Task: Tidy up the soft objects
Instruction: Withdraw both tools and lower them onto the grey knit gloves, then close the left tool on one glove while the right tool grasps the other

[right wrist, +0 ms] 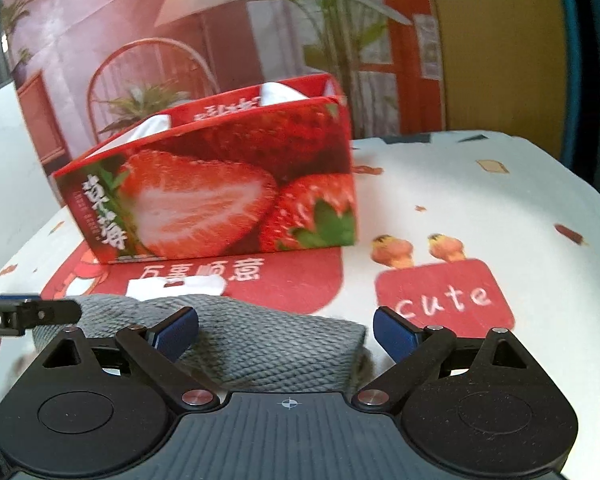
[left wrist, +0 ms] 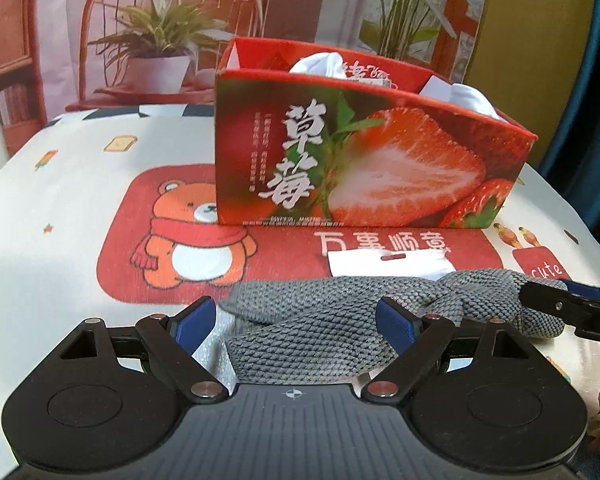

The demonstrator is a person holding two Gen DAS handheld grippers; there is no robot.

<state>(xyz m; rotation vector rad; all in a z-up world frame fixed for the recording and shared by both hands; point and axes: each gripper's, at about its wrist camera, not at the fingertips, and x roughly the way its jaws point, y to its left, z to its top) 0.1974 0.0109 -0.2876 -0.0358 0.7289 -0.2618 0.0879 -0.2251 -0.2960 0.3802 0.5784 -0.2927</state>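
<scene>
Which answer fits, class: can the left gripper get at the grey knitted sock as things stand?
Probably yes. The left gripper stands open right over the grey knitted sock, with nothing between them. The right gripper, also open, is over the sock's other end and leaves this end free.

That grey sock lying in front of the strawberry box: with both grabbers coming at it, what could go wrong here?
1. The grey sock lies crumpled and folded over itself, so the open left gripper might pinch only one layer.
2. The right gripper, also open, is close by at the sock's other end; the two could bump.
3. A white card lies right beside the sock and might get dragged along.
</scene>
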